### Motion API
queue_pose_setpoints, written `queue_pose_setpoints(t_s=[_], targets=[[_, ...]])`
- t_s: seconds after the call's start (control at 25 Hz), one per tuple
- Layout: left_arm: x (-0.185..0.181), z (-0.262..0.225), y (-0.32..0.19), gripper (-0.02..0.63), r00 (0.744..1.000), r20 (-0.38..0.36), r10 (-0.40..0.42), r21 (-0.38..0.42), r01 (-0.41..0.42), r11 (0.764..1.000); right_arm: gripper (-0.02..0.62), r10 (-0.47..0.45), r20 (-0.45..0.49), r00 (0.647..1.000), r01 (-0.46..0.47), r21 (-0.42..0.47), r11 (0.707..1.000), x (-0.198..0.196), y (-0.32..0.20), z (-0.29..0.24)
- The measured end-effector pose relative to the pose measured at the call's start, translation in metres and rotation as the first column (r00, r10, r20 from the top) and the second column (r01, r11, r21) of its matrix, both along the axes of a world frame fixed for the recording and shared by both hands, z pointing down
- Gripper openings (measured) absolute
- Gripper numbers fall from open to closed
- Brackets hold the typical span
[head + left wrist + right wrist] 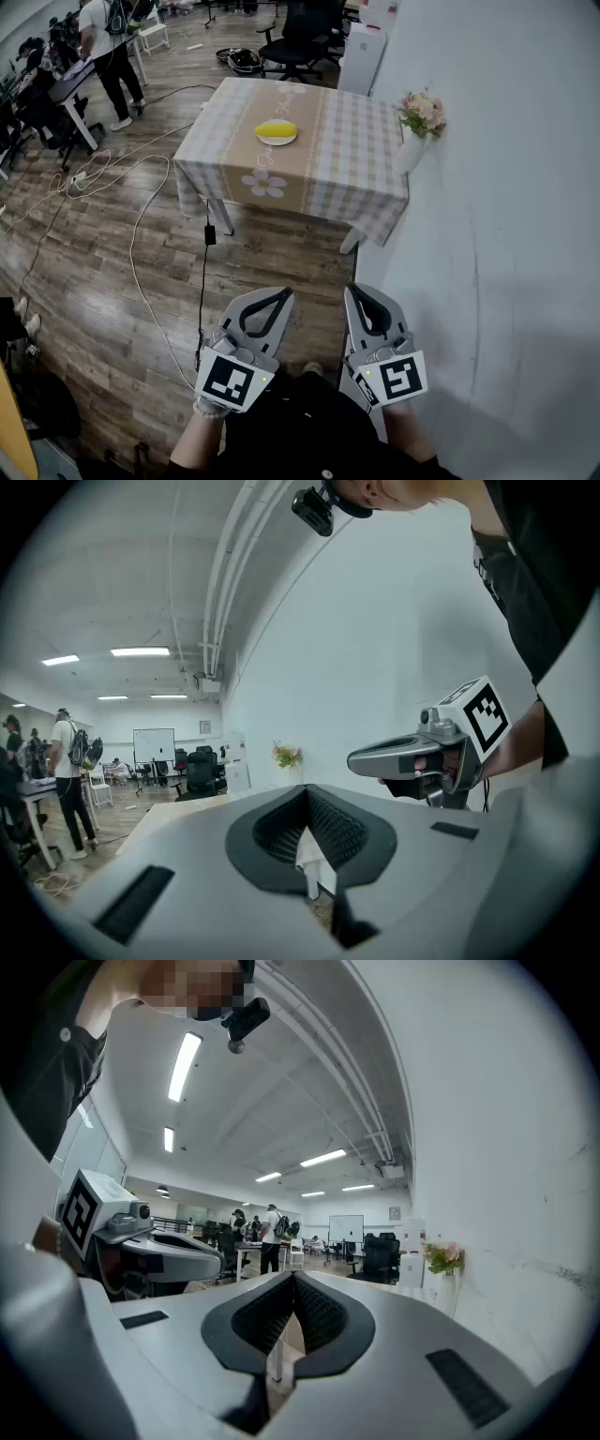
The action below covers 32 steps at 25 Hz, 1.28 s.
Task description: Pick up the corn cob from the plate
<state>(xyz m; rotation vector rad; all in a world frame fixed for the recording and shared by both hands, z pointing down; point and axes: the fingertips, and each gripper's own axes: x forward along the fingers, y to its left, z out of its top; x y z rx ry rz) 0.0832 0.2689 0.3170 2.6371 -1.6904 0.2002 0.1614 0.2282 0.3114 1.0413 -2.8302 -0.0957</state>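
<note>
Tabletop [356,141] well ahead carries corn [277,128] on its plate [277,142], so left gripper [279,295] and right gripper [358,294] wait level, jaws together, empty.

One tabletop [347,150], upper centre, with one plate [277,142], one corn cob [277,128], one flower vase [410,152]; below, two grippers: left gripper [280,294], right gripper [356,292].

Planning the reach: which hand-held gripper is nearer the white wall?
The right hand-held gripper, beside the wall; the left hand-held gripper is farther out over the wood floor.
</note>
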Motion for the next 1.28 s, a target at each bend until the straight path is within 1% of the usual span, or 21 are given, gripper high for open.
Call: queue_pose_setpoints(t_s=[0.2,0.52,0.72,0.96,1.28], targets=[[-0.002,0.001,0.0,0.012,1.0,0.007,0.004,0.004,-0.004,1.0,0.041,0.0,-0.002,1.0,0.0,0.001,1.0,-0.002,0.0,0.001],[-0.004,0.001,-0.001,0.012,1.0,-0.004,0.014,0.006,-0.014,1.0,0.041,0.002,-0.014,1.0,-0.002,0.008,1.0,-0.006,0.002,0.001],[-0.008,-0.001,0.0,0.012,1.0,-0.007,0.026,0.008,-0.026,1.0,0.041,0.017,0.003,1.0,-0.017,-0.004,1.0,-0.009,0.002,-0.001],[-0.023,-0.004,0.004,0.012,0.999,-0.003,0.039,0.013,-0.039,0.999,0.041,0.032,0.0,0.999,-0.032,0.003,0.999,-0.022,0.007,-0.005],[-0.053,0.0,0.013,0.012,0.999,0.008,0.039,0.016,-0.039,0.999,0.041,0.038,0.016,0.999,-0.038,0.012,0.999,-0.051,0.016,-0.003]])
